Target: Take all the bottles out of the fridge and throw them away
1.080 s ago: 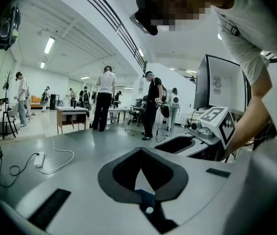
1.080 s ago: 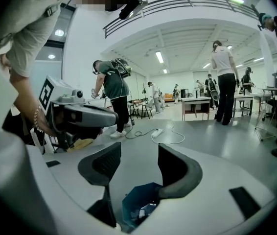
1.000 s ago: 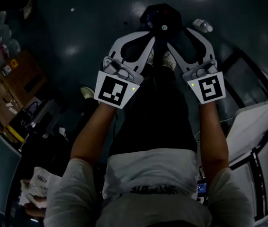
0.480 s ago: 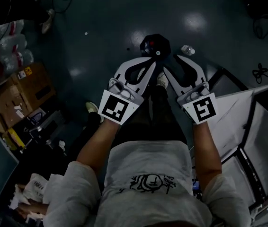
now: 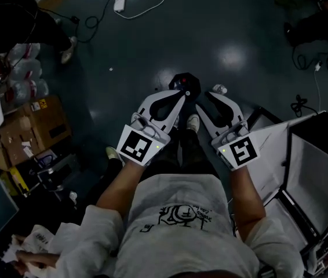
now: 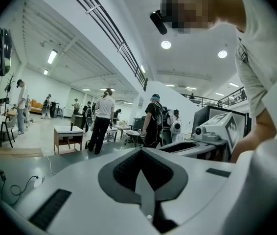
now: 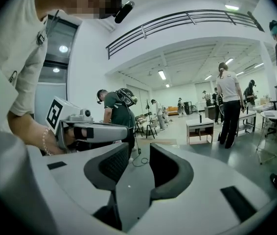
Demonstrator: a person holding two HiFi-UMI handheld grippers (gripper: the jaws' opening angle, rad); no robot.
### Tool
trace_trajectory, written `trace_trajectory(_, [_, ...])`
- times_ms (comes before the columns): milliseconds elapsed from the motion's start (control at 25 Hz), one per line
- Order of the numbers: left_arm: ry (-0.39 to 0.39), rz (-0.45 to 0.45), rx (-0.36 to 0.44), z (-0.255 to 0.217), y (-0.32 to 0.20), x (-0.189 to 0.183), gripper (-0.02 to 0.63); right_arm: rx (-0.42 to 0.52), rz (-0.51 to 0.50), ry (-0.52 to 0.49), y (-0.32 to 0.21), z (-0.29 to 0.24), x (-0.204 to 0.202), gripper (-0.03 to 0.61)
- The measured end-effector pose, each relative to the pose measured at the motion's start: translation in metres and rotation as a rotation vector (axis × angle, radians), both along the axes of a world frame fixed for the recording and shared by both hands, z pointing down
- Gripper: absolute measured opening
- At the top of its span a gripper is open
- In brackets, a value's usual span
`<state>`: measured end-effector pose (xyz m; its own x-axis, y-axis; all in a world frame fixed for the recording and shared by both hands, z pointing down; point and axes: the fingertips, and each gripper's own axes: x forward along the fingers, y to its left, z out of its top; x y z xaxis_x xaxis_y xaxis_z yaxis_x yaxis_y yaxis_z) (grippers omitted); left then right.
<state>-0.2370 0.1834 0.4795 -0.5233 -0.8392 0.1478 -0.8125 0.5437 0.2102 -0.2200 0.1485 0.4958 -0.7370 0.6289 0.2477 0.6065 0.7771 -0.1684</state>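
Overhead, the left gripper (image 5: 174,101) is held out with its jaws pressed together and empty. Beside it, the right gripper (image 5: 209,102) has just been closing its jaws, which stand apart on nothing. A small plastic bottle (image 5: 218,89) lies on the dark floor (image 5: 210,22) just past that gripper's tip.

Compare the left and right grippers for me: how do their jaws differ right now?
The left gripper has its jaws shut, tips meeting; the right gripper has a clear gap between its jaws, which have just been closing. The left marker cube bears a different square pattern from the right marker cube. Both grippers are empty: nothing stands between either pair of jaws.
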Motion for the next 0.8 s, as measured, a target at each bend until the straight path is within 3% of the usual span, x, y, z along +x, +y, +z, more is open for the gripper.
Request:
trace_trajectory(160, [0.006,0.012,0.039,-0.033,-0.003,0.001,0.011,-0.016,0.002,-0.013,0.0,-0.035,0.0,0.141])
trace_trajectory(280, [-0.023,0.025,0.022,-0.052,-0.006,0.003,0.011,0.003,-0.02,0.024,-0.001,-0.047,0.007,0.137])
trace_trajectory(800, [-0.044,0.04,0.05,-0.117,-0.005,0.017,0.011,-0.015,-0.018,0.017,0.007,-0.113,0.019,0.123])
